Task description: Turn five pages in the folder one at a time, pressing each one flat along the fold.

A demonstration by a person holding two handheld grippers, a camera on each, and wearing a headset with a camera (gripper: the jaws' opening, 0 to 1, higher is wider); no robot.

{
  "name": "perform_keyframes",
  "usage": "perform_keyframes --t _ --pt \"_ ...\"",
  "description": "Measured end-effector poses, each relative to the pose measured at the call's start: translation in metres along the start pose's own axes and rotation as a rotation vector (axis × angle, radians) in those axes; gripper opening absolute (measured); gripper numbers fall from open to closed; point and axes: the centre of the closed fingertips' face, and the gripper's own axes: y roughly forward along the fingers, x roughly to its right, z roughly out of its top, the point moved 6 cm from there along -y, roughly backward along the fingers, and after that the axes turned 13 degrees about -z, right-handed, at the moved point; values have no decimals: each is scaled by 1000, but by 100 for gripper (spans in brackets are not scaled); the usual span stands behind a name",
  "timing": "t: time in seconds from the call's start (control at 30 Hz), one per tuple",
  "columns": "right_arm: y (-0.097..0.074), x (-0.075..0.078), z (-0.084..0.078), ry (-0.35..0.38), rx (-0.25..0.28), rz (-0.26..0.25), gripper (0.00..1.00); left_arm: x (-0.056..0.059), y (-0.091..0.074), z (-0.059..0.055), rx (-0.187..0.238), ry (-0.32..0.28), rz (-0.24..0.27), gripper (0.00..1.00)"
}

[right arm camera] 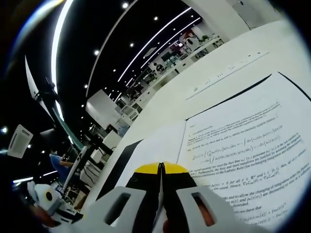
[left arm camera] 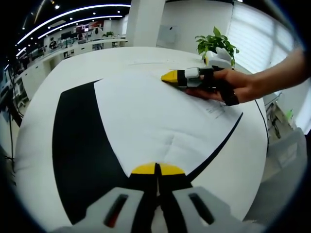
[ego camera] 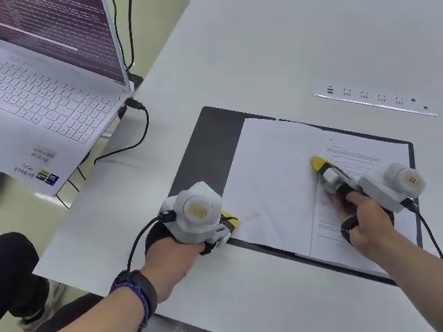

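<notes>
Your left tool (ego camera: 225,223): clenched empty, tips at the near edge of the blank page (ego camera: 277,187).
Your right tool (ego camera: 317,164): clenched empty, tip on the fold of the folder (ego camera: 208,149).

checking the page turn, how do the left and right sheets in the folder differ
The left sheet is blank; the right sheet carries printed text. The left sheet has a small crease near its front edge; the right sheet looks smooth. Both lie in the black folder.
</notes>
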Motion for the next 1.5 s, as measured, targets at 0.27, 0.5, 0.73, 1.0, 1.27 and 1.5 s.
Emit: perform_keyframes --t 0.27,0.5,0.73,1.0,1.27,1.5 --pt "-22 -3 -17 -3 -9 15 0 0 0 0 3 -1 6 0" --pt "-38 -1 -26 19 -8 21 0 1 0 -1 4 1 4 0" --pt "-53 -2 -39 -22 -49 47 0 1 0 0 -3 12 -5 0" --pt "-64 3 -50 -34 -69 64 0 1 0 0 -6 19 -1 0" --pt "-80 4 -66 -72 -101 71 0 2 0 0 -11 27 -4 0" --pt "-95 1 -78 -76 -127 72 0 2 0 0 -12 31 0 0"
